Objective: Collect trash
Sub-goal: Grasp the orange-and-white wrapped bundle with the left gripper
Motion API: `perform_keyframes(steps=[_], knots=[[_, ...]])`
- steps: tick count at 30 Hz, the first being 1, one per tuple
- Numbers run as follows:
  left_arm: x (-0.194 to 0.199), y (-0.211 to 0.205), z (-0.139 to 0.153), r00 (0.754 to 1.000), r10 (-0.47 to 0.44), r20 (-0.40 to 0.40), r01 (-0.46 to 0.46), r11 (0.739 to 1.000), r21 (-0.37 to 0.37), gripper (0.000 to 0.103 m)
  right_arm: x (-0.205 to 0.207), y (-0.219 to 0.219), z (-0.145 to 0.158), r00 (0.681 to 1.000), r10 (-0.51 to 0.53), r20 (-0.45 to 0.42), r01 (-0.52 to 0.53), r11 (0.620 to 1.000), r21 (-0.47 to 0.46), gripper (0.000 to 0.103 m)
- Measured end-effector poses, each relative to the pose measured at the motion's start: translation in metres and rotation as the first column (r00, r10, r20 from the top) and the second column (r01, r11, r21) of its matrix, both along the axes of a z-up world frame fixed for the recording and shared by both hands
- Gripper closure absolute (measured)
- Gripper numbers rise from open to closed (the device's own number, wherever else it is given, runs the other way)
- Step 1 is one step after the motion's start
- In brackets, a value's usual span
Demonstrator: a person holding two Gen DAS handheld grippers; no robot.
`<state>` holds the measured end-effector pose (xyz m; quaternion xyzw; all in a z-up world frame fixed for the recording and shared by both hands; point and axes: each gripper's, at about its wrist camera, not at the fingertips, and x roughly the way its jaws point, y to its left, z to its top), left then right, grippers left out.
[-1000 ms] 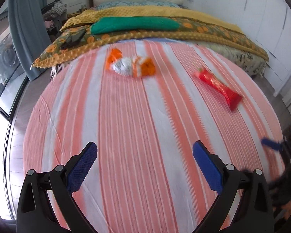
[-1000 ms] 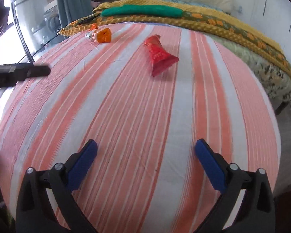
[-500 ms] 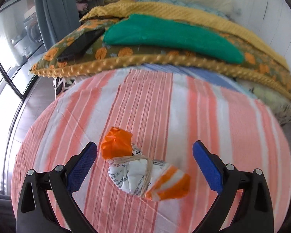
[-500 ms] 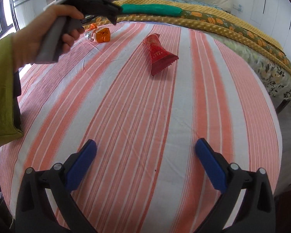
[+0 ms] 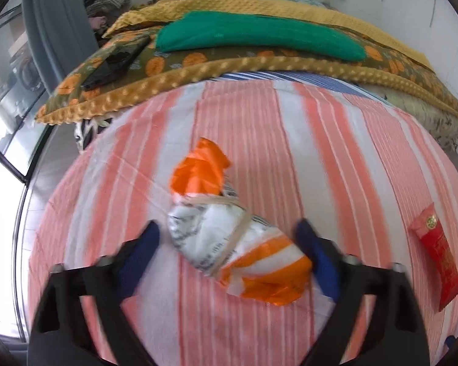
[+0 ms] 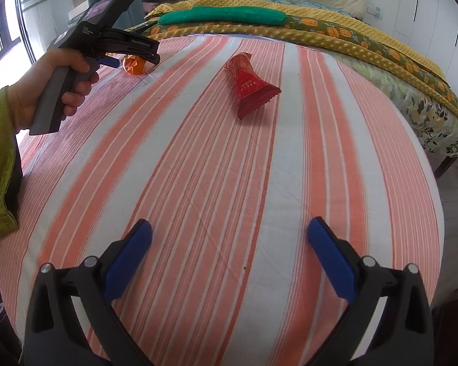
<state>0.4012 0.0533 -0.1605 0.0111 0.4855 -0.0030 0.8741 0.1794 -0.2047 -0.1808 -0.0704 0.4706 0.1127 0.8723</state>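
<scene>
An orange-and-white crumpled wrapper (image 5: pixel 229 231) bound with a rubber band lies on the striped table (image 5: pixel 336 158). My left gripper (image 5: pixel 227 241) is open, its blue fingers either side of the wrapper's near end. A red wrapper (image 5: pixel 436 253) lies to the right. In the right wrist view, the left gripper (image 6: pixel 131 53) sits over the orange wrapper (image 6: pixel 134 64) at the far left, and the red wrapper (image 6: pixel 248 87) lies mid-table. My right gripper (image 6: pixel 229 250) is open and empty above the near part of the table.
A bed (image 6: pixel 320 27) with yellow and patterned blankets and a green cushion (image 5: pixel 253 35) borders the table's far side. A dark phone-like slab (image 5: pixel 116 61) lies on the blanket. Windows (image 6: pixel 6 39) and a curtain stand at the left.
My left gripper has moved forward across the table to the orange-and-white wrapper, which now lies between its open fingers. The right gripper has stayed nearly still.
</scene>
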Motion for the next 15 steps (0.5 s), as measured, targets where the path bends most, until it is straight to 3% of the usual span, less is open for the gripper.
perform_keyframes(steps=[4, 8, 12, 15], knots=[[-0.015, -0.009, 0.003, 0.999, -0.039, 0.037, 0.039, 0.999, 0.012, 0.032, 0.0, 0.0, 0.0, 1.0, 0.0, 0.0, 0.0, 1.0, 0.0, 0.005], [-0.055, -0.019, 0.01, 0.985, -0.168, 0.047, 0.167, 0.986, 0.023, 0.032, 0.0, 0.0, 0.0, 1.0, 0.0, 0.0, 0.0, 1.0, 0.0, 0.005], [-0.122, -0.035, 0.01, 0.931, -0.364, 0.016, 0.364, 0.931, -0.019, 0.031, 0.0, 0.0, 0.0, 1.0, 0.0, 0.0, 0.0, 1.0, 0.0, 0.005], [-0.159, -0.041, 0.002, 0.904, -0.428, 0.003, 0.428, 0.904, -0.019, 0.03, 0.0, 0.0, 0.0, 1.0, 0.0, -0.001, 0.0, 1.0, 0.0, 0.005]])
